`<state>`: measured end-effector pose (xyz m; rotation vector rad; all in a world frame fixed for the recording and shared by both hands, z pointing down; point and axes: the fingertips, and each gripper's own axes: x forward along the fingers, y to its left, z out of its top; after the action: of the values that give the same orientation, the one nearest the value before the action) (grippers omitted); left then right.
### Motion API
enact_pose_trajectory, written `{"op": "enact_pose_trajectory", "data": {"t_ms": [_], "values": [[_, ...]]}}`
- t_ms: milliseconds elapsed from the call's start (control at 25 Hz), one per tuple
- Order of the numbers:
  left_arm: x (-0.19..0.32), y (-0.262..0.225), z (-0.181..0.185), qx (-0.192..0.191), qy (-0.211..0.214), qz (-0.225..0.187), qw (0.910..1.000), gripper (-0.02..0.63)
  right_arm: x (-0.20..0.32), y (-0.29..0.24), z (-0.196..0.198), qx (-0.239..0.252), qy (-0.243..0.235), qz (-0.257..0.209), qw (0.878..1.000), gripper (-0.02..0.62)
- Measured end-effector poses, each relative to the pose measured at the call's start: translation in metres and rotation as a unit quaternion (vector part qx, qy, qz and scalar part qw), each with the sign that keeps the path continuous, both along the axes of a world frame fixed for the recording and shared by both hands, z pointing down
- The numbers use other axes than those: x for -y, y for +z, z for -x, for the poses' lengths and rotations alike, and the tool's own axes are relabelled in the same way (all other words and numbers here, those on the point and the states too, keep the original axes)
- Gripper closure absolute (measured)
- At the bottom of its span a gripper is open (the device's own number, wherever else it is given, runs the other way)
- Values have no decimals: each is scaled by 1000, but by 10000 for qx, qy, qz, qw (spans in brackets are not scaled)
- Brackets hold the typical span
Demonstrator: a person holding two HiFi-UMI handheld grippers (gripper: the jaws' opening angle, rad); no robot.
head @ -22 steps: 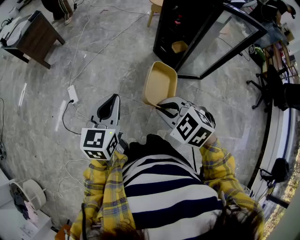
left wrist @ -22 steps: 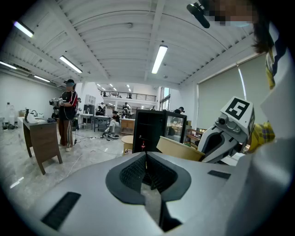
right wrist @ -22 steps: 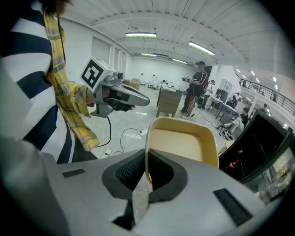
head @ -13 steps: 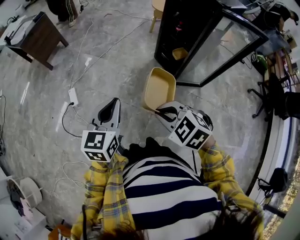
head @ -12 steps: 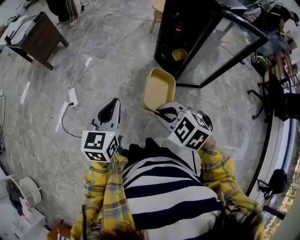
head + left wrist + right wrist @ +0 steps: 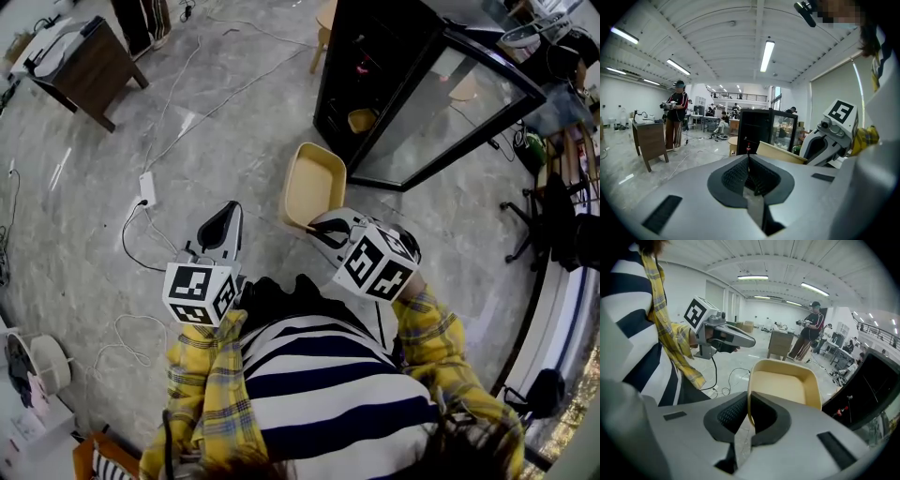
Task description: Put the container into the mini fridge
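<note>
Overhead, the grey marble floor [image 6: 112, 159] fills the head view, and the black mini fridge [image 6: 370, 56] stands at about 1 o'clock from the person, its glass door [image 6: 450, 112] swung open toward 3 o'clock. The beige container [image 6: 314, 183] is held tilted at 12 o'clock, just short of the fridge's opening and outside it. The right tool [image 6: 317, 227] is clamped on the container's near rim, the wall pinched between its pads. The left tool [image 6: 225, 214], at 10 o'clock, has its jaws pressed together on nothing. A small yellow object [image 6: 361, 119] sits inside the fridge, and a white power strip [image 6: 147, 187] lies on the floor farther out at 10 o'clock.
</note>
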<state>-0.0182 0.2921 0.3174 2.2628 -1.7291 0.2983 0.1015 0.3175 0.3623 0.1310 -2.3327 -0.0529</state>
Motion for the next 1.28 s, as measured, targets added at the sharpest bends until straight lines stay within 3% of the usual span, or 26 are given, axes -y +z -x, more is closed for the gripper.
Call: {"op": "enact_pose_trajectory", "data": {"t_ms": [360,760,1280], "values": [[11,-2,5,46,-82,61,9999,588,5,1,3,43,-92,59,9999,560],[70,11,2,-164,273,-36,9995,588,46,14,6,-195,155,62,9997,560],[179,19,66,-302,702,89,9970,588,141,16,69,-347,568,263,9974,560]]}}
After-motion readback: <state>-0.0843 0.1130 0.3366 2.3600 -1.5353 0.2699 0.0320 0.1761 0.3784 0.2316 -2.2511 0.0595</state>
